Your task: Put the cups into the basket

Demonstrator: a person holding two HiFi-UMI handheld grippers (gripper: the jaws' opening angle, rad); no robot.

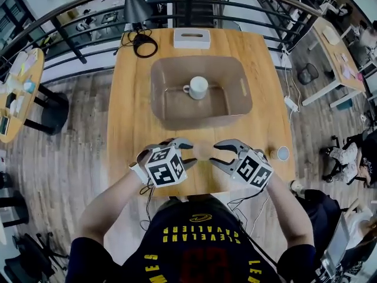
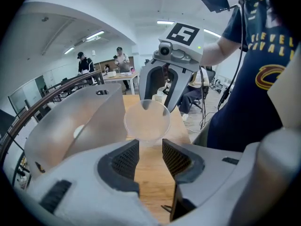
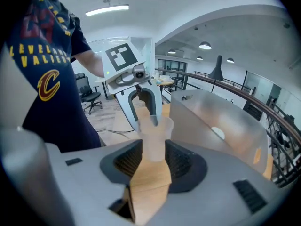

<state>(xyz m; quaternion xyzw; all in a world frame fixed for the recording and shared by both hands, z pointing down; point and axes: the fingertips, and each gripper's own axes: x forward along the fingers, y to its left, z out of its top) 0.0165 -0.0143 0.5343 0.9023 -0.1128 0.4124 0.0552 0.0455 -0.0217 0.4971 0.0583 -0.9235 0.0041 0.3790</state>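
Our right tongs point(image 3: 153, 155) grip a clear cup point(image 3: 153, 138) by its narrow end, pads pressed to both sides. We see its wide mouth turned toward our left tongs point(image 2: 150, 149), whose jaws stand apart with bare wood showing between the pads. The rim sits just past their tips, and we cannot tell whether it touches them. From the head view, both tongs face each other over the near edge of the table point(image 1: 126, 128), tips close together, with the cup between them. Our basket point(image 1: 238, 78) stands mid-table, well apart from the tongs, with a white mug point(image 1: 198, 87) upright inside it, handle to the left. Beyond the basket a white box point(image 1: 191, 38) lies at the far edge, with a coiled cable point(image 1: 145, 43) beside it.
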